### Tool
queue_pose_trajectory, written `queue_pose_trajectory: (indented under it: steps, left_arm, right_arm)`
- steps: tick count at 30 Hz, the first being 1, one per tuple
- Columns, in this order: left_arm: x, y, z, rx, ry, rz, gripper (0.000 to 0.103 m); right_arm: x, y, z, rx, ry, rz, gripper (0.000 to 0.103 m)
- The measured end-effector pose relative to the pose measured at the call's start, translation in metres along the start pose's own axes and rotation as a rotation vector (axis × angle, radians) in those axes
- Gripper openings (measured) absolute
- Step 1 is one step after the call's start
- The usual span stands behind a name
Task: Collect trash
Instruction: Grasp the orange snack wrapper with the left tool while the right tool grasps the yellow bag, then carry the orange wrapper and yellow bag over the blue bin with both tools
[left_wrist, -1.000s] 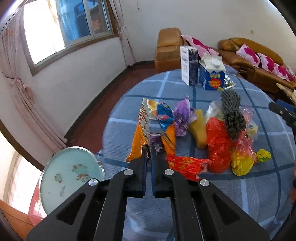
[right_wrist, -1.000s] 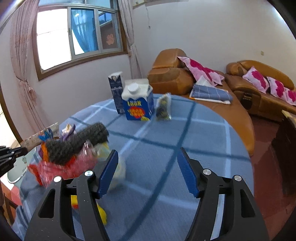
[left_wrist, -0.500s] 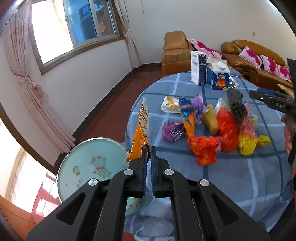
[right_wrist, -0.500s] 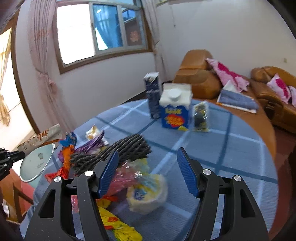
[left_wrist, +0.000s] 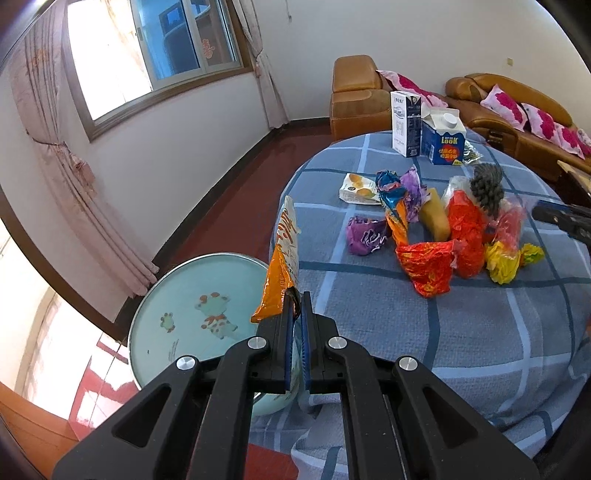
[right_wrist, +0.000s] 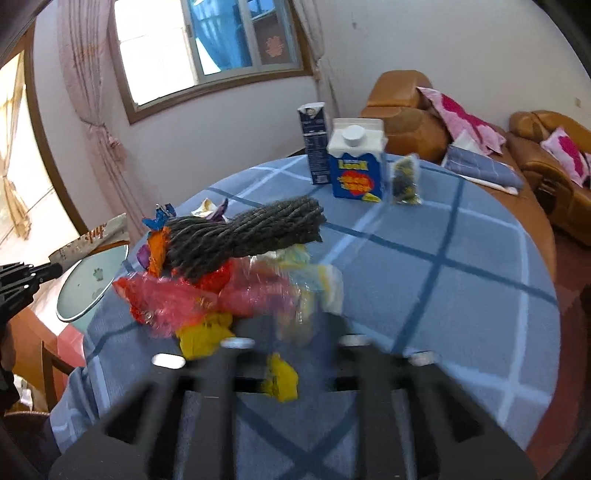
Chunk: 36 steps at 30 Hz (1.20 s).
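The left claw (left_wrist: 295, 325) is clenching an orange snack bag (left_wrist: 282, 266) beside the bin (left_wrist: 192, 295), needing release over it, while the blurred right claw (right_wrist: 291, 332) has just been closing around wrappers (right_wrist: 207, 295) piled on the surface (right_wrist: 443, 280).

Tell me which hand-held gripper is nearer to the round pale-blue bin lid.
Left. The left hand-held gripper, shut on an orange snack wrapper, hangs right at the round pale-blue bin lid. The right hand-held gripper is over the trash pile on the table, farther off.
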<state>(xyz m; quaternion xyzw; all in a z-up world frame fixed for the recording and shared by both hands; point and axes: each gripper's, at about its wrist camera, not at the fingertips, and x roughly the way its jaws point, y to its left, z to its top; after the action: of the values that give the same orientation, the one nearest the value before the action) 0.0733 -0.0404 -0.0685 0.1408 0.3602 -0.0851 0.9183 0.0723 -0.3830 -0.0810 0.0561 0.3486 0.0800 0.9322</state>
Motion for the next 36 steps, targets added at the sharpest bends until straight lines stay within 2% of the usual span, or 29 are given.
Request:
queue_pose_trajectory:
  steps: [3,7,8,10,12,14,21,28,36]
  left_arm:
    - [-0.003,0.001,-0.001,0.0,-0.006,0.001,0.004]
    - [-0.006,0.002,-0.003,-0.001,-0.01,-0.005,0.004]
    - [-0.005,0.002,-0.004,-0.002,-0.009,-0.007,0.004]
    - [-0.006,0.002,-0.005,-0.005,-0.006,-0.013,0.004]
    - [-0.007,0.004,-0.005,-0.008,-0.008,-0.015,0.004]
    - [-0.009,0.006,-0.005,-0.015,-0.012,-0.015,0.004]
    - [-0.017,0.009,-0.002,-0.023,-0.03,-0.015,0.004]
    - [-0.028,0.016,0.001,-0.032,-0.056,-0.003,0.004]
    - [-0.042,0.036,0.0,-0.053,-0.081,0.044,0.004]
  right_arm:
    - [-0.006,0.001,-0.012,0.064,0.015,-0.025,0.042]
    - [0.008,0.018,-0.034,0.067,0.075,-0.041,0.041]
    - [0.011,0.018,-0.037,0.071,0.084,-0.038,0.035]
    - [0.02,0.016,-0.04,0.083,0.102,-0.013,0.03]
    - [0.016,0.016,-0.04,0.084,0.082,0.019,0.024]
    - [0.007,0.021,-0.037,0.059,0.053,0.017,0.021]
    - [-0.023,0.022,-0.023,0.003,-0.041,-0.016,0.02]
    - [-0.051,0.026,-0.01,-0.043,-0.123,0.021,0.018]
    - [-0.047,0.052,0.012,-0.132,-0.166,0.07,0.018]
